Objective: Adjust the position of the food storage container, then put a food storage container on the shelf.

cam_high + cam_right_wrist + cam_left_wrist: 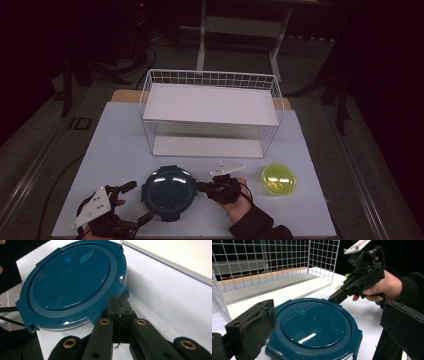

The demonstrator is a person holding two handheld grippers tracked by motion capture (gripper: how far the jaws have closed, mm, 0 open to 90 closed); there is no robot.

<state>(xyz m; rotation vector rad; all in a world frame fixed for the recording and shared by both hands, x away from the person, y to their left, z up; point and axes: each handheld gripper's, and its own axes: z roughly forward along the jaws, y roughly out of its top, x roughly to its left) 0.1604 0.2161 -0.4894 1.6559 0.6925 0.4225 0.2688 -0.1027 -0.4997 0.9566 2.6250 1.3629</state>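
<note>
A round container with a dark teal lid (169, 192) sits on the table near the front edge. My left gripper (136, 202) is at its left side, open, with its jaws wide on either side of the container's edge. In the left gripper view the teal lid (314, 326) lies between the two black pads (253, 327). The left pad is close to the rim and the right one stands well off. My right gripper (201, 187) is shut, and its tip rests against the container's right rim. In the right gripper view its closed jaws (120, 305) meet just beneath a tab of the lid (67, 282).
A white wire basket (210, 80) with two shelves stands behind the container. A yellow-green round lid (278, 178) lies to the right of my right hand. The table's front edge runs just below both hands.
</note>
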